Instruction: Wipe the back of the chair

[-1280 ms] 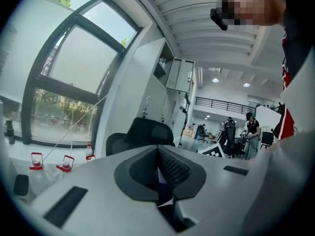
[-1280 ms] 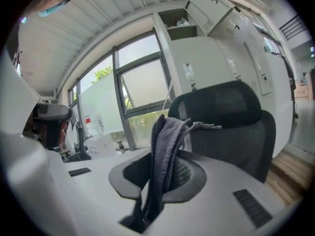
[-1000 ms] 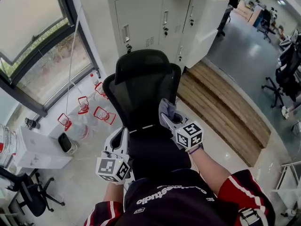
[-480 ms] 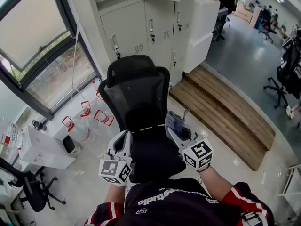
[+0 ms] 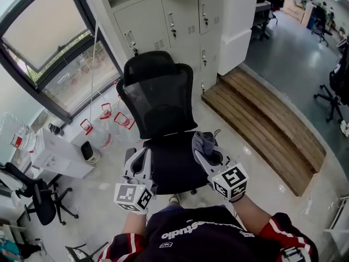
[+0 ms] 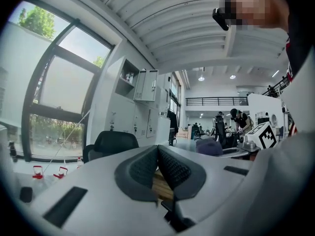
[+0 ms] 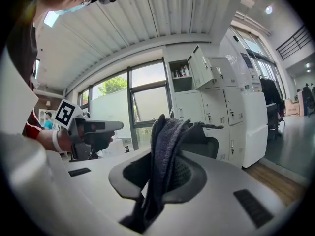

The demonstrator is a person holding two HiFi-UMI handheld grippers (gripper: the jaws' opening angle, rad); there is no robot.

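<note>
Office floor, grey lockers (image 5: pixel 180 21) behind the black mesh chair (image 5: pixel 161 102), wooden platform (image 5: pixel 267 119) to the chair's right. Chair stands upright, seat toward the person. Left gripper (image 5: pixel 142 156) hangs at the seat's front left, jaws together on nothing. Right gripper (image 5: pixel 203 142) hangs at the seat's right edge, jaws clamped on a grey cloth (image 7: pixel 165 151), short of the chair's back.

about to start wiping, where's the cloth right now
The grey cloth is clamped in the right hand-held gripper, at the right of the head view by the right edge of the chair seat, not on the backrest.
</note>
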